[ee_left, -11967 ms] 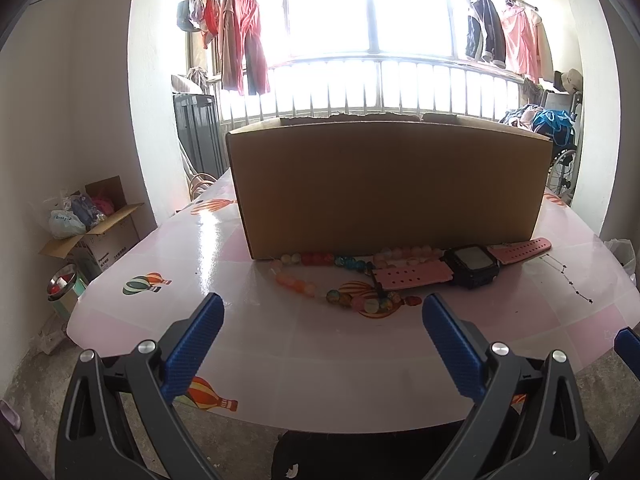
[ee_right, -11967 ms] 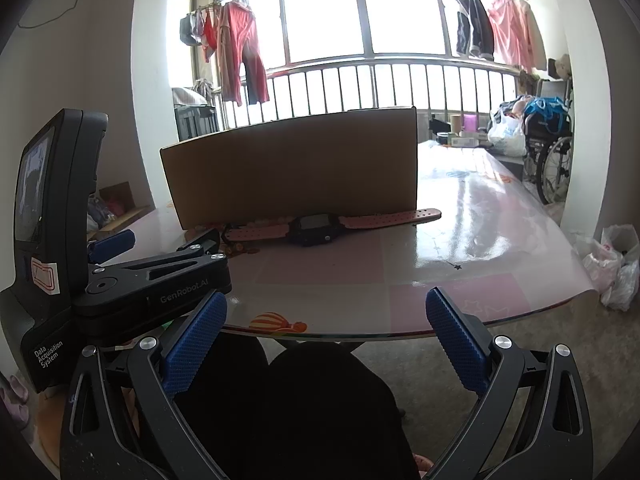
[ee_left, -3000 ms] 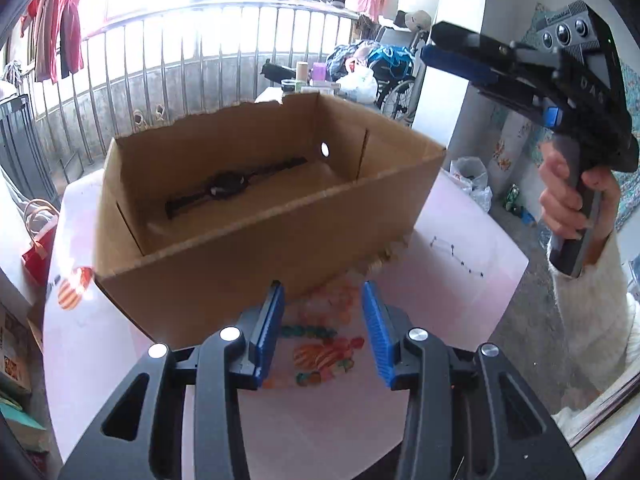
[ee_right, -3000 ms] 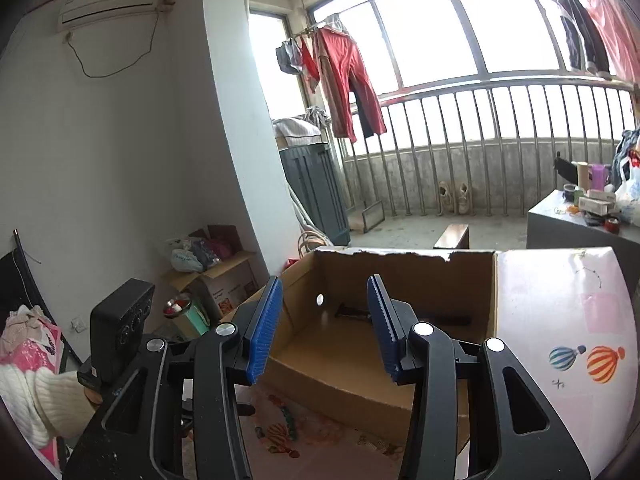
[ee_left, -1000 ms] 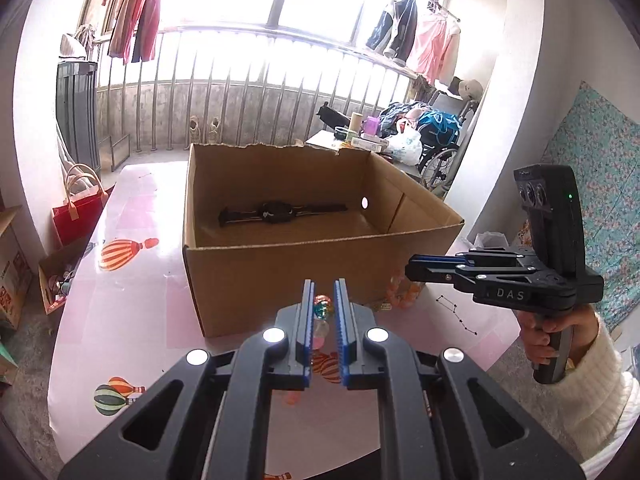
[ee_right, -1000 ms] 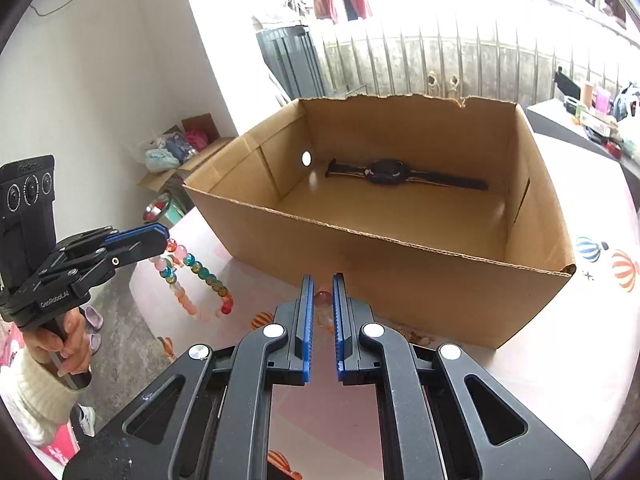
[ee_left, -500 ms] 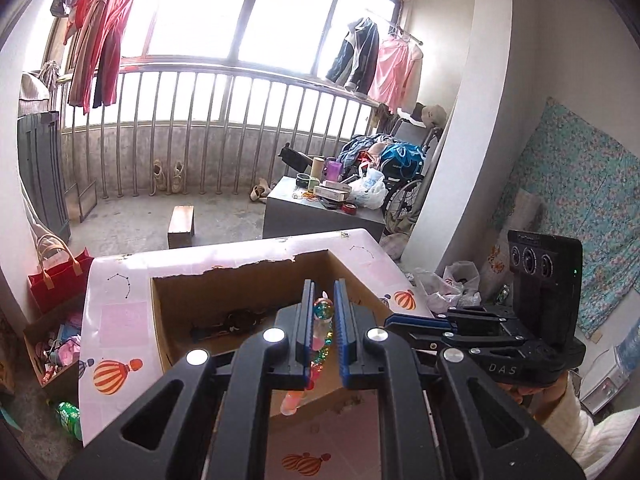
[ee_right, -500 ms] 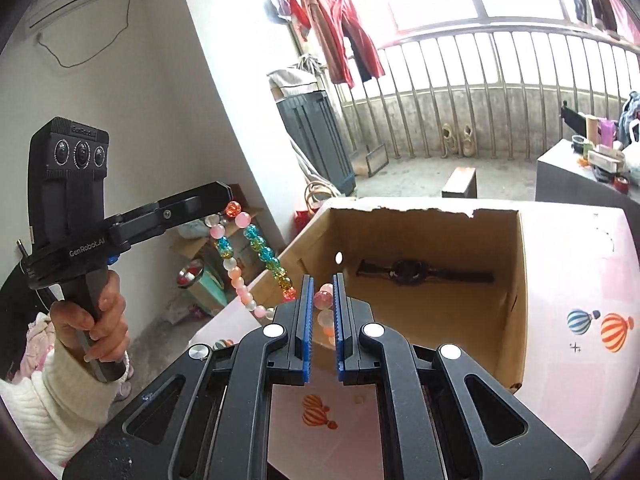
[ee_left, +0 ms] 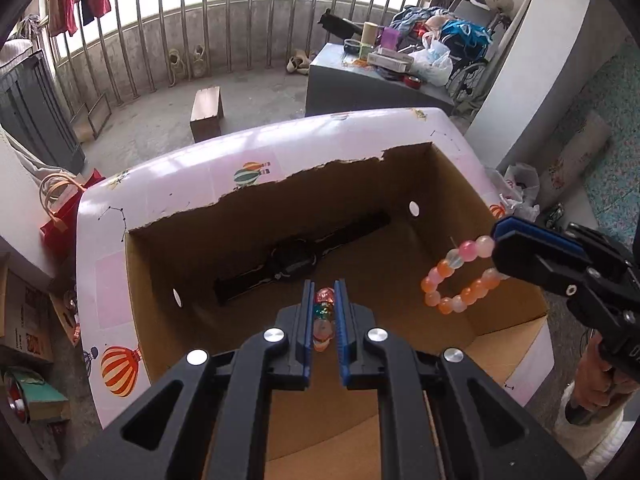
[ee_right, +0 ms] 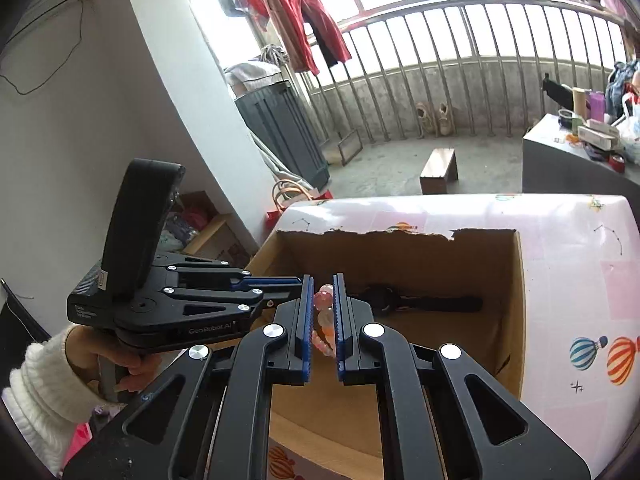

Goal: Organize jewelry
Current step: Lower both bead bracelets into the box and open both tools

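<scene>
The bead necklace hung over the open cardboard box, which stood on the pink worktop toward its near edge. The left tongs were nearly closed on its multicoloured end and the right tongs were nearly closed on its pink-orange end, whose beads drooped in a loop off their tips. A black watch lay on the box floor, its strap running along the far wall.
</scene>
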Tool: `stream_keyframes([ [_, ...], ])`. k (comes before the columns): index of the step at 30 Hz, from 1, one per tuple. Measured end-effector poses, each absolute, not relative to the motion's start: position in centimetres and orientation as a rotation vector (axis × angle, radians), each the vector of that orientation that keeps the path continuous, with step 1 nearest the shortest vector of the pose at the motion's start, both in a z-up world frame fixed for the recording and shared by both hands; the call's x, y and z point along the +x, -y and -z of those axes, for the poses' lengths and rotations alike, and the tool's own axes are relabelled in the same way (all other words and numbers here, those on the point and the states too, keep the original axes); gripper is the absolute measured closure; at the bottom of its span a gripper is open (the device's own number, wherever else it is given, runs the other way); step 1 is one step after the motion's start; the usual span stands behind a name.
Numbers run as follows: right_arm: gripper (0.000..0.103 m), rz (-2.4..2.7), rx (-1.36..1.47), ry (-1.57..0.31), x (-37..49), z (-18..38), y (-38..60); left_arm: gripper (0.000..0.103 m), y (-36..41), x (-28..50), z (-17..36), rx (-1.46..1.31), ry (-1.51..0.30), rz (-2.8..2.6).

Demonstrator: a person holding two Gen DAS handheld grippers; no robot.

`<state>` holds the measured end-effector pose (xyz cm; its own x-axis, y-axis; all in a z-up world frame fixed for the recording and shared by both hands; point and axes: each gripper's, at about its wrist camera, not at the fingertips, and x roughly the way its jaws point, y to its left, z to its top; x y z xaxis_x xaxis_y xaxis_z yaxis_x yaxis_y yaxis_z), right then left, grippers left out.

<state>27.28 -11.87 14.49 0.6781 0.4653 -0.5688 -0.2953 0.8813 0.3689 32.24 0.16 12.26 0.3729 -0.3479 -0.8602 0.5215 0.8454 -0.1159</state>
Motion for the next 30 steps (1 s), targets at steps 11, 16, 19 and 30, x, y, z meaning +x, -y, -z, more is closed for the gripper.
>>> stream_keyframes([
  [11, 0.096, -0.439, 0.208, -0.833, 30.5, -12.2, 10.4, 0.093, 1.4, 35.9, -4.9, 0.616, -1.258, 0.298],
  [16, 0.096, -0.441, 0.153, -0.93, 32.3, -10.6, 9.0, 0.08, 0.9, 35.7, -4.8, 0.677, -1.181, 0.233],
  [19, 0.095, -0.474, 0.159, -1.027, 33.9, -9.1, 8.2, 0.079, -0.4, 35.0, -6.2, 0.593, -1.155, 0.267],
  [30, 0.095, -0.503, 0.177, -1.345, 37.7, -4.5, 5.9, 0.069, -3.4, 31.4, -10.1, 0.509, -1.008, 0.315],
])
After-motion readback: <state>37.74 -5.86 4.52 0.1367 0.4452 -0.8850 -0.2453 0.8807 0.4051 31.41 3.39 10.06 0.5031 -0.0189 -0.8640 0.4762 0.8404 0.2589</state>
